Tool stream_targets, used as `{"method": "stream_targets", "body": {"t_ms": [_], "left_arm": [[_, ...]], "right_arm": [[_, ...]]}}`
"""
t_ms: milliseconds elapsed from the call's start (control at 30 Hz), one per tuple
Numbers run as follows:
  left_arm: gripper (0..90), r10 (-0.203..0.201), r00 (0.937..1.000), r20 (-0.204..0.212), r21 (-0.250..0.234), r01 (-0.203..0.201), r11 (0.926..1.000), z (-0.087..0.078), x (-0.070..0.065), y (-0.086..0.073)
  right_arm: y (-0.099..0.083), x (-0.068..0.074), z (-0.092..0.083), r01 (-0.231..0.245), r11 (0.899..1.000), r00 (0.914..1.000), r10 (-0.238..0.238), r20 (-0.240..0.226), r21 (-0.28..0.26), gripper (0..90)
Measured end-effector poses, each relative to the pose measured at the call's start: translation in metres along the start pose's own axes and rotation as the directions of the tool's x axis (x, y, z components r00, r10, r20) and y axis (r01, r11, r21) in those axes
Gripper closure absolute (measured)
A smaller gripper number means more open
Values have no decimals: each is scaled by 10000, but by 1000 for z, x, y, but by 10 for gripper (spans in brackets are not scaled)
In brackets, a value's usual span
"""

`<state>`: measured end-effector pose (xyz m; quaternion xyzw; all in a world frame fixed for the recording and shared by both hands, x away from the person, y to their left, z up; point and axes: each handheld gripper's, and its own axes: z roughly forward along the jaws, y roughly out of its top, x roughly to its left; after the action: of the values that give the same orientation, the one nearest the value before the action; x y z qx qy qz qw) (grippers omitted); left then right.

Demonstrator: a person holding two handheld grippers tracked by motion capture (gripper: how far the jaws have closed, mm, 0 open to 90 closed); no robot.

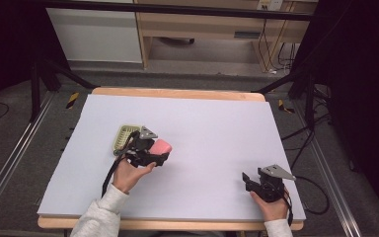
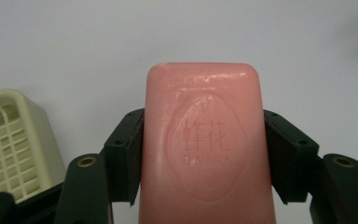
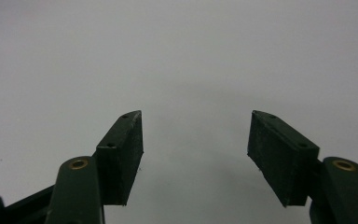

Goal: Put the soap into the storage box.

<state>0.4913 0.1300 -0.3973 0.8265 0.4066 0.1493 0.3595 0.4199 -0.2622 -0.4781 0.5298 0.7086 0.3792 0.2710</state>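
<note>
The left gripper (image 1: 154, 150) is clamped on a pink bar of soap (image 1: 161, 146), one jaw against each long side. The left gripper view adds what the high view cannot resolve: an oval stamp with characters pressed into the soap (image 2: 208, 144), and the slatted inside of a pale green soap dish (image 2: 14, 140). From above, that dish (image 1: 125, 137) sits just left of the gripper, on the table's left half. The right gripper (image 1: 250, 181) rests at the near right edge, well apart from the soap, with its jaws spread and nothing between them. The table (image 1: 217, 128) carries a pale lavender sheet over a wooden top. Beyond it stand wooden furniture, a grey floor, cables and dark tripod legs.
</note>
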Motion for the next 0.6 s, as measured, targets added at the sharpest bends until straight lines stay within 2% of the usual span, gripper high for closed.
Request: {"method": "stream_targets", "body": {"t_ms": [600], "left_arm": [[371,-564,9967,-579,-357,544,9979,-16,30,-2]], "right_arm": [[0,1,0,59,10000,10000,-59,-12,-19,357]]}}
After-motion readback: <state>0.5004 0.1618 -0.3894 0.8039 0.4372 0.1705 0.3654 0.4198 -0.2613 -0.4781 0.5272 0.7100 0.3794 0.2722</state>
